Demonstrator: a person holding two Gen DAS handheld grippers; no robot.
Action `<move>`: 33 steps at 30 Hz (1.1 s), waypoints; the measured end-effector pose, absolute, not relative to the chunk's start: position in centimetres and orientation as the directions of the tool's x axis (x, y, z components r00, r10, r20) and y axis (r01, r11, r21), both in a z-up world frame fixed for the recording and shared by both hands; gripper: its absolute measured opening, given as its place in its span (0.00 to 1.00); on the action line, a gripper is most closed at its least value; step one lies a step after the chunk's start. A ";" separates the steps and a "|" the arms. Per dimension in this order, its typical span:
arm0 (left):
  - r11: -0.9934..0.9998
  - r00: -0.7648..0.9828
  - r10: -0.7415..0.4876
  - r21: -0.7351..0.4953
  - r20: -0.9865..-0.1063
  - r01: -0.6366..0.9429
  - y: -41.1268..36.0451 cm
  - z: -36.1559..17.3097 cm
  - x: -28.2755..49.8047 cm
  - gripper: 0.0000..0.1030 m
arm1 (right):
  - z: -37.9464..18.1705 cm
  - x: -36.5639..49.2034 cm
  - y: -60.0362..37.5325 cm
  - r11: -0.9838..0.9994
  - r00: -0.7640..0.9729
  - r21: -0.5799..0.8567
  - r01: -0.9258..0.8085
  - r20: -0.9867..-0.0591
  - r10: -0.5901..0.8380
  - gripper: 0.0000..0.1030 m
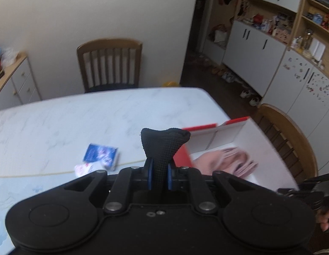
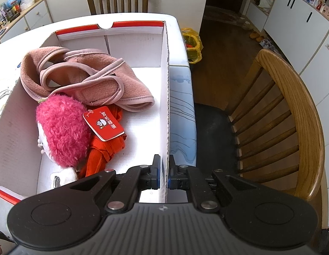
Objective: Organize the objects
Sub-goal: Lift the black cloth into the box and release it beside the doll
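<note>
Currently, a black textured cloth item (image 1: 162,146), perhaps a sock or glove, is being held upright by the left gripper (image 1: 159,176), whose jaws are pressed narrowly together on it above the white marble-patterned surface (image 1: 58,123). Beyond it, a blue printed packet (image 1: 100,153) and a small white-and-red packet (image 1: 84,169) are lying just beside each other on the surface. To the right, a white cardboard box with red edging (image 2: 166,80) is sitting near the surface's edge. Its right wall is being pinched by the right gripper (image 2: 163,175), with one jaw inside the box and one outside. Inside the box, a pink fleece garment (image 2: 83,78) is lying toward the far end, touching a bright pink plush toy (image 2: 62,131). A red tag (image 2: 104,125) is resting over an orange-red cloth (image 2: 102,150) just beside the toy. Wooden chairs (image 2: 292,110) are standing around the surface.
</note>
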State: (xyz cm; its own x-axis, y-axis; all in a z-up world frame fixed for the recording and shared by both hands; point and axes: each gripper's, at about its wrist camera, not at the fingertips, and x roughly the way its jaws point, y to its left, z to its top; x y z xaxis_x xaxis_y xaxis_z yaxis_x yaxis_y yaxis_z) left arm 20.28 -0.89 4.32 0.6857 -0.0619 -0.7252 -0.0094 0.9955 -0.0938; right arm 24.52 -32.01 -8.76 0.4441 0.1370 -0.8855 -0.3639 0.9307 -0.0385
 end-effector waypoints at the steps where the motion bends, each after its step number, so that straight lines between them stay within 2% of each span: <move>1: 0.995 0.691 -0.073 -0.098 -0.719 0.003 -1.5 4.6 20.3 0.10 | -8.8 24.5 -32.1 0.930 0.444 -0.036 -0.365 -0.885 0.140 0.06; 12: 0.976 0.685 -0.210 -0.113 -0.698 0.184 -10.0 5.1 22.1 0.10 | -7.9 24.3 -32.7 0.927 0.458 -0.007 -0.376 -0.870 0.180 0.06; 25: 0.919 0.547 -0.365 -0.198 -0.754 0.341 -17.3 0.2 23.4 0.10 | -7.3 24.0 -33.8 0.923 0.460 0.033 -0.382 -0.860 0.221 0.05; 33: 0.914 0.464 -0.371 -0.229 -0.804 0.334 -18.9 -4.5 23.5 0.10 | -7.3 23.9 -34.0 0.920 0.458 0.043 -0.391 -0.857 0.235 0.05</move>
State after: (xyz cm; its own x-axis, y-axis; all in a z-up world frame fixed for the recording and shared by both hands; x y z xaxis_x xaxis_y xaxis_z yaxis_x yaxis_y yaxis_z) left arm 23.49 -18.91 -4.49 0.4636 -0.3713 -0.8045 0.3341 0.9142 -0.2294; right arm 23.93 -33.97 -7.30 0.4580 0.2348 -0.8574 -0.3906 0.9195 0.0431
